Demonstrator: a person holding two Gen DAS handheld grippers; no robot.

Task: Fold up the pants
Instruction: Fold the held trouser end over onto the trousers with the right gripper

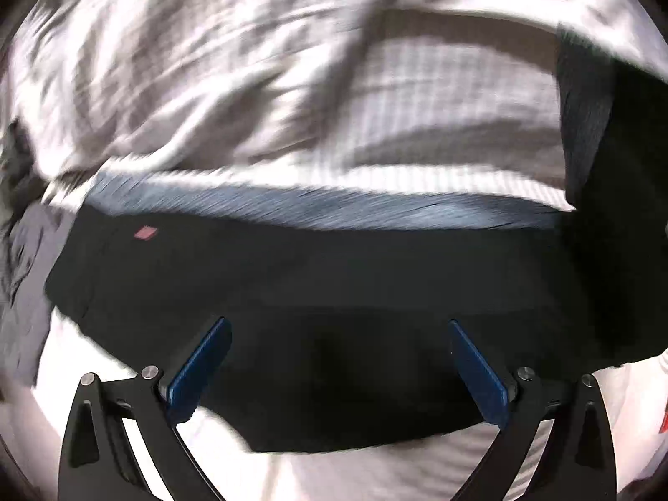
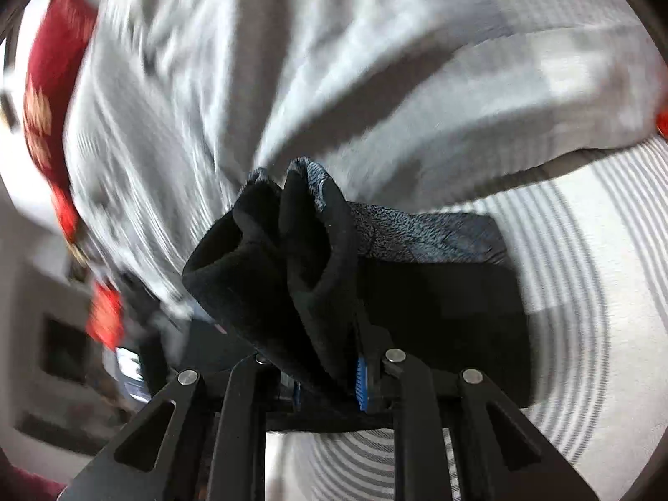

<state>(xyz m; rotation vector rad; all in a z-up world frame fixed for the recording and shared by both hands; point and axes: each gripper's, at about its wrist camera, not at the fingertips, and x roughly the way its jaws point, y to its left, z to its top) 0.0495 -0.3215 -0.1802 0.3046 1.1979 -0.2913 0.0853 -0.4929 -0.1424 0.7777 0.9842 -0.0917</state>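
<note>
On the bed, pants (image 1: pixel 317 292) lie crosswise; left hand-held gripper (image 1: pixel 338 369) spread, right hand-held gripper (image 2: pixel 330 380) pinching them.

pants (image 1: pixel 334 284): black, blue-grey lining | bedsheet (image 1: pixel 417 104): white, grey-striped | cushion (image 2: pixel 50 83): red

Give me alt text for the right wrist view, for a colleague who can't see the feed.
The right hand-held gripper is shut on a bunched fold of the black pants, lifting it toward the camera. Behind lies a rumpled white bedsheet with grey stripes; the image is motion-blurred.
</note>
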